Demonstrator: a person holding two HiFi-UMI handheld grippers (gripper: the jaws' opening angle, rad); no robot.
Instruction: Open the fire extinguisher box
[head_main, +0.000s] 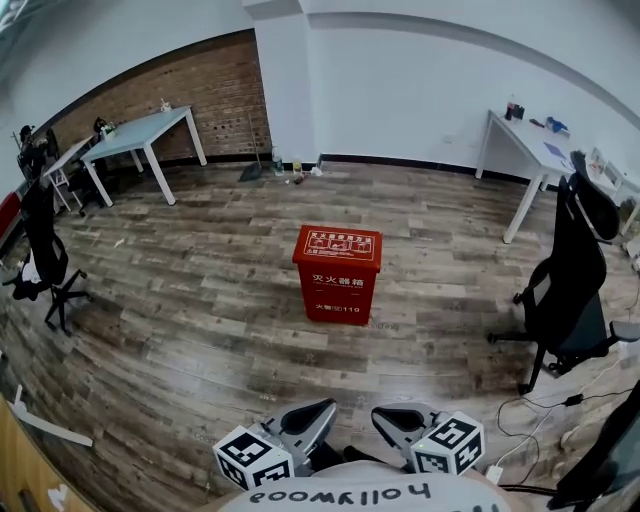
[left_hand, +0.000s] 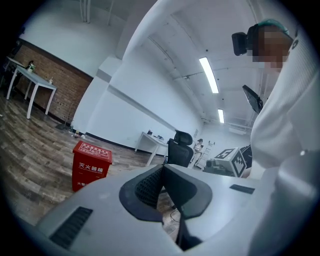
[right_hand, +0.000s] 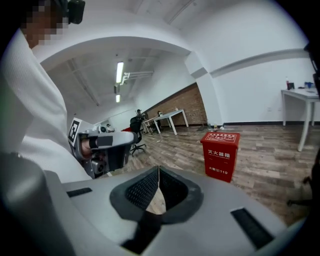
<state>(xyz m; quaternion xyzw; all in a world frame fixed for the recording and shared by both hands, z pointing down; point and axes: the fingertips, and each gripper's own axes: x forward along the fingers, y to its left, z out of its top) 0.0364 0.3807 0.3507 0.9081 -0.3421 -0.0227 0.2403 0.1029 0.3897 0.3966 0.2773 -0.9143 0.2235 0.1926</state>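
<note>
A red fire extinguisher box (head_main: 338, 273) with white lettering stands on the wooden floor in the middle of the room, its lid down. It also shows at the left of the left gripper view as the red box (left_hand: 90, 164) and at the right of the right gripper view as the red box (right_hand: 220, 154). Both grippers sit at the bottom of the head view, well short of the box. My left gripper (head_main: 322, 411) (left_hand: 162, 170) is shut and empty. My right gripper (head_main: 385, 415) (right_hand: 158, 172) is shut and empty too.
A black office chair (head_main: 562, 288) stands to the right of the box, with cables (head_main: 545, 409) on the floor near it. White tables (head_main: 150, 133) (head_main: 528, 150) stand along the walls. Another black chair (head_main: 44, 256) is at the left.
</note>
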